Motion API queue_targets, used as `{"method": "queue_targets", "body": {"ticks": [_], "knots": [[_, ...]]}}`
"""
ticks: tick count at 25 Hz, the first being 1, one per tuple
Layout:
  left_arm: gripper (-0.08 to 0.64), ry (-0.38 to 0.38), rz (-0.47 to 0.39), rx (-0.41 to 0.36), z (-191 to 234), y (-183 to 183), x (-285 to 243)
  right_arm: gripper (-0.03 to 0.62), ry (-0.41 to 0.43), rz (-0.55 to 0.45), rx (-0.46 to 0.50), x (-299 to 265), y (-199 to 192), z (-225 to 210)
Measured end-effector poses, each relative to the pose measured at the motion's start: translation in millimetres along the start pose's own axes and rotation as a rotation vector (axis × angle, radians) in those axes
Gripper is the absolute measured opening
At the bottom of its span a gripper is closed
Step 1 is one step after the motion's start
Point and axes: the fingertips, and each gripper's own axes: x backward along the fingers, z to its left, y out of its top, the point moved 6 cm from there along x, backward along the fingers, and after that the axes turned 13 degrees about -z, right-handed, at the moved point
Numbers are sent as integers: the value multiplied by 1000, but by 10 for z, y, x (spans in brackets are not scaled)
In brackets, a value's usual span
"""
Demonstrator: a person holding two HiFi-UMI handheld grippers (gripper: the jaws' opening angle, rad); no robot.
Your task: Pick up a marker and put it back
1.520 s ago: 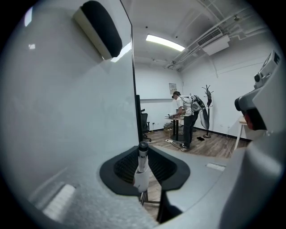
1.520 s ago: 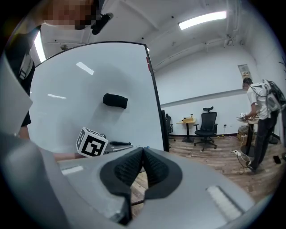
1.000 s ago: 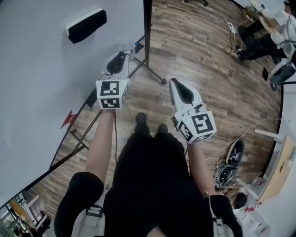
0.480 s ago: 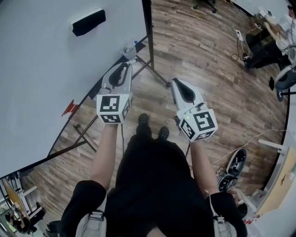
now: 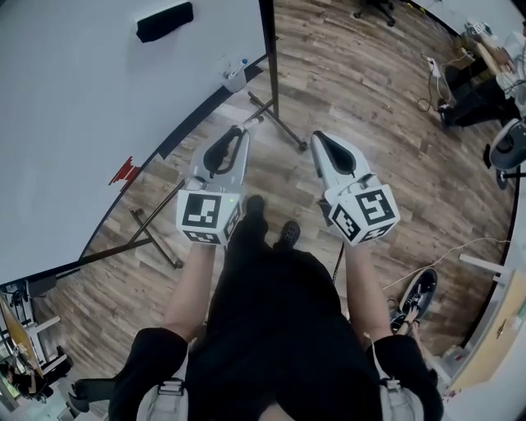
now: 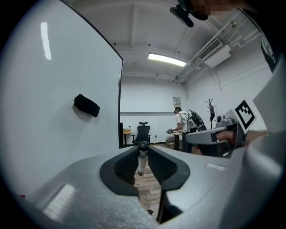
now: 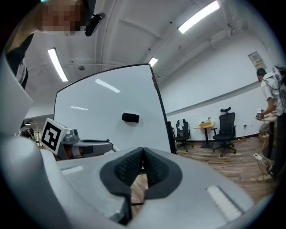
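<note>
Person stood beside the whiteboard (image 5: 82, 123), both grippers held out level in front of the body and pointing roughly along the board.

Left gripper (image 5: 242, 130) carried the marker (image 5: 253, 122). It was off the board and off any ledge, in the air above the wood floor (image 5: 370, 99). In the left gripper view the marker (image 6: 141, 159) stood upright across the pads, dark end up and pale barrel below. It was pinched near the jaw tips, so most of the barrel stayed free, which probably makes it easy to set down again. Left gripper (image 6: 142, 150) jaws were only a marker's width apart, with the pads pressed on the barrel from both sides.

Right gripper (image 5: 316, 136) sat near the left one but apart from it and did no work, likely just parked clear. In the right gripper view the right gripper (image 7: 143, 154) had its pads together at the tips with nothing between them.

Eraser (image 5: 165, 20) was stuck high on the board, untouched. A small holder (image 5: 234, 72) sat at the board's lower edge, well ahead of the left gripper. It is likely the return spot, but its contents were too small to tell. Judged step: the pick is done and the put-back is pending.
</note>
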Motion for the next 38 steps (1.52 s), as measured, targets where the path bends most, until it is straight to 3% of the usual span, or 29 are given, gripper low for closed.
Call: {"method": "queue_targets", "body": {"ticks": [5, 24, 38], "knots": [[77, 5, 1, 27, -179, -23, 182, 1, -1, -6, -2, 108, 65, 55], [77, 49, -10, 9, -362, 54, 355, 2, 28, 6, -15, 433, 84, 111], [77, 101, -19, -10, 370, -12, -131, 2, 53, 22, 15, -247, 106, 50]]}}
